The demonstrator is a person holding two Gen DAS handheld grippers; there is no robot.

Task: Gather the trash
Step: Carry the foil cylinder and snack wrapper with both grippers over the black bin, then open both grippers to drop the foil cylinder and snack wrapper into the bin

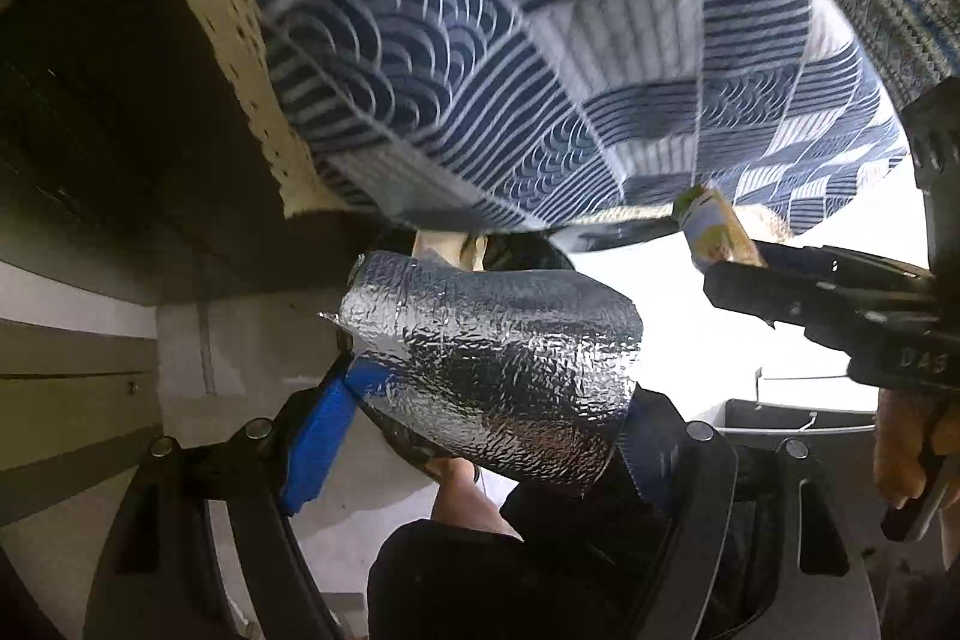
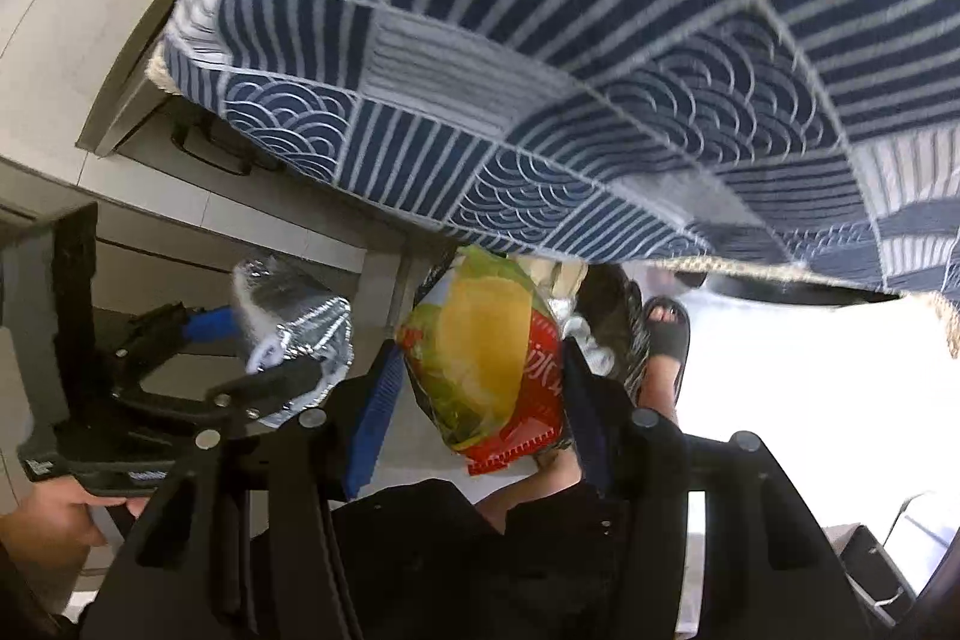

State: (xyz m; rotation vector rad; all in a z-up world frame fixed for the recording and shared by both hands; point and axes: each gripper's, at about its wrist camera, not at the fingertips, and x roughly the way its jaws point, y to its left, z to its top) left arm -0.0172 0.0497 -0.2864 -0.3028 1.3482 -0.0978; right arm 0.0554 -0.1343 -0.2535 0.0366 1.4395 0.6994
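Blue patterned cloth (image 1: 510,58) hangs overhead — two grippers, one item each: left gripper (image 1: 480,436) clamps a foil wrapper (image 1: 492,358), right gripper (image 2: 480,400) a snack bag (image 2: 486,358).

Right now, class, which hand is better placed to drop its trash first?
Probably right: the right tongs, gripping the yellow snack packet, hang nearer the dark container at that side. The left tongs grip the silver foil bag farther off.

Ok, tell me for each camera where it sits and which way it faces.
Left wrist: on the left gripper, facing steeply down past the silver foil wrapper it grips; a bare foot shows.
Right wrist: on the right gripper, facing down past its chip bag; a sandalled foot shows.
Shared: the blue patterned tablecloth, both wrappers, each other's gripper.
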